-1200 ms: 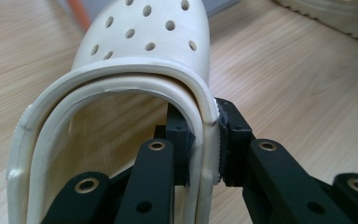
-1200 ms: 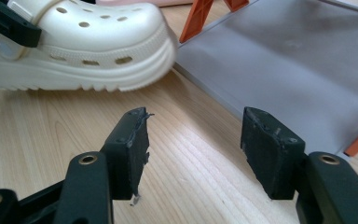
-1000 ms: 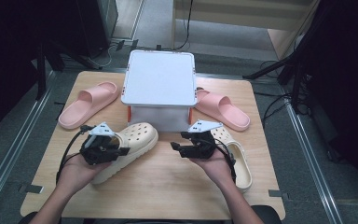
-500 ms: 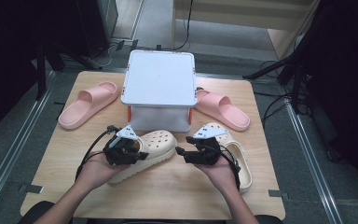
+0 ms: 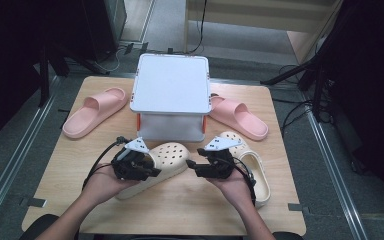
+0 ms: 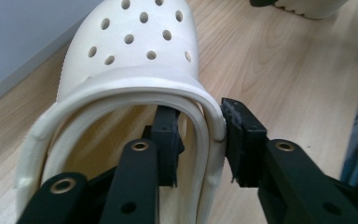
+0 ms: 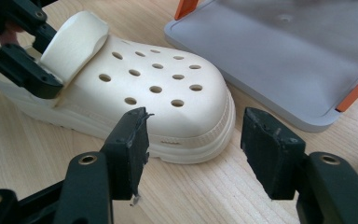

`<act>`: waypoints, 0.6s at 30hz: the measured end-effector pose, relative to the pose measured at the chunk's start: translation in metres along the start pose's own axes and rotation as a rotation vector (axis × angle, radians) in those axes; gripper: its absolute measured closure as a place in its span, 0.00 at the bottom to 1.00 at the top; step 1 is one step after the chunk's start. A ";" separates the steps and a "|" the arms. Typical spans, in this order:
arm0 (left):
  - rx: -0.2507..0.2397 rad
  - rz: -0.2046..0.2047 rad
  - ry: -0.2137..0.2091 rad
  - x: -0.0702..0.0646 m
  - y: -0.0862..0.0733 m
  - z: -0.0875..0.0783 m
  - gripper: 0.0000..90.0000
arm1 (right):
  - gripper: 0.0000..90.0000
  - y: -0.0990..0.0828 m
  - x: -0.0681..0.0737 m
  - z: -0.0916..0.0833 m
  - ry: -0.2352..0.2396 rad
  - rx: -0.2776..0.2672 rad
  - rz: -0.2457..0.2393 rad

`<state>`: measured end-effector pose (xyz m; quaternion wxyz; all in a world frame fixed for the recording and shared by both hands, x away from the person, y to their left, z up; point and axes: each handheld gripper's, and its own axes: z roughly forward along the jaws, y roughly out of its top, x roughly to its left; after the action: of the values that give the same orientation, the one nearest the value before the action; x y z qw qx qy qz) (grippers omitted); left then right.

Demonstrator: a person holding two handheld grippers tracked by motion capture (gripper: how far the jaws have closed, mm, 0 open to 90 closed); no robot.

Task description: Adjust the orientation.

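A cream perforated clog lies on the wooden table in front of the white box. My left gripper is shut on the clog's heel rim. In the left gripper view one jaw sits inside the rim and the other outside, pinching the clog at my left gripper. My right gripper is open just right of the clog's toe. In the right gripper view the clog's toe lies beyond my right gripper's spread jaws, apart from them. A second cream clog lies under my right wrist.
Two pink slides lie beside the box, one at the left and one at the right. The box has orange clasps and stands close behind the clog's toe. Bare wood stretches along the table's front edge.
My left gripper has carried the cream clog rightward to the middle of the table, toe near the right gripper. The right gripper has barely moved and stays open.
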<state>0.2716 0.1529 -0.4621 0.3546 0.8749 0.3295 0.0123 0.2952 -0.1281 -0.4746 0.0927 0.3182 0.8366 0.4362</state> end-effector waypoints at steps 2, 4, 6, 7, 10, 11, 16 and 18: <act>0.001 -0.001 0.003 0.000 0.000 -0.008 0.69 | 0.47 0.000 0.000 0.000 0.000 -0.001 0.003; 0.000 0.000 0.007 0.000 0.000 -0.012 0.69 | 0.47 0.000 0.000 0.000 -0.001 -0.003 0.004; -0.024 -0.004 0.011 0.003 -0.001 -0.029 0.73 | 0.49 0.000 0.000 0.000 0.002 -0.003 0.007; -0.035 -0.008 0.015 0.005 0.000 -0.035 0.75 | 0.50 0.000 0.001 0.000 -0.001 -0.007 0.006; -0.073 -0.011 0.032 0.012 -0.001 -0.051 0.80 | 0.54 -0.001 0.002 0.001 0.004 -0.016 0.015; -0.086 -0.013 0.037 0.015 -0.002 -0.055 0.82 | 0.56 -0.001 0.002 0.001 0.009 -0.017 0.019; -0.086 -0.042 0.100 0.040 -0.009 -0.055 0.90 | 0.71 -0.003 0.007 0.006 0.020 -0.014 0.051; -0.074 -0.062 0.110 0.051 -0.013 -0.050 0.93 | 0.78 -0.005 0.009 0.010 0.023 -0.017 0.051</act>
<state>0.2915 0.2206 -0.4432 0.3682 0.8486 0.3748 0.0618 0.2901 -0.1176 -0.4838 0.0748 0.3337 0.8254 0.4492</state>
